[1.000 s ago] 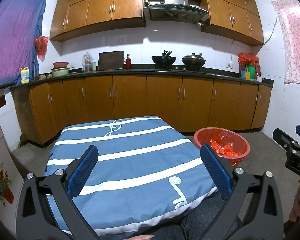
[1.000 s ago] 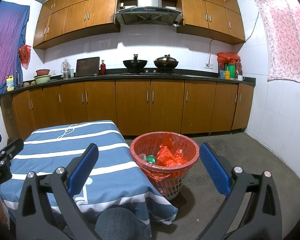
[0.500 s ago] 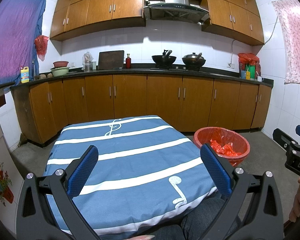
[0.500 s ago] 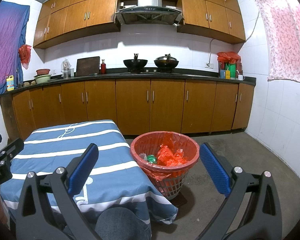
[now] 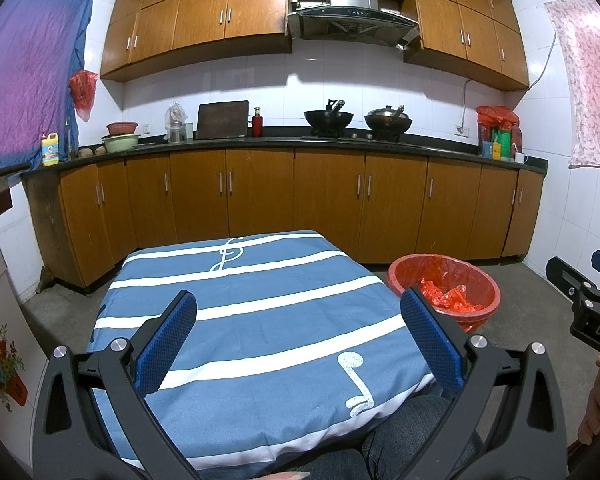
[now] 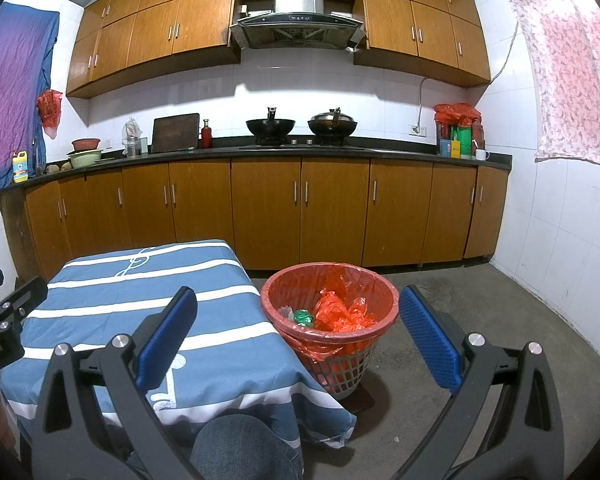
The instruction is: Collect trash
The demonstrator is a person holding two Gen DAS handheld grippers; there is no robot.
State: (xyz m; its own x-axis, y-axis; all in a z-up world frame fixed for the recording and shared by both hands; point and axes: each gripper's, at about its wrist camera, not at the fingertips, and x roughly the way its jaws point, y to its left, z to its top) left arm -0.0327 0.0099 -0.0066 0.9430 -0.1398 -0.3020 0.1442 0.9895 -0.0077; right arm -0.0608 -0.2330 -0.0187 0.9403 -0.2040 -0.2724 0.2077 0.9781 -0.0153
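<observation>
A grey waste basket [image 6: 342, 372] with a red liner stands on the floor right of the table; it also shows in the left wrist view [image 5: 444, 276]. Inside lie crumpled red plastic [image 6: 342, 314] and a green wad [image 6: 303, 317]. My left gripper [image 5: 298, 334] is open and empty, held above the near part of the blue striped tablecloth [image 5: 252, 304]. My right gripper [image 6: 298, 334] is open and empty, held above the table's right corner and the basket. No loose trash shows on the cloth.
Brown kitchen cabinets [image 6: 300, 208] and a dark counter with two woks [image 6: 271, 126] run along the back wall. Grey floor [image 6: 480, 308] lies right of the basket. The person's knee [image 6: 240, 448] is under the table's front edge.
</observation>
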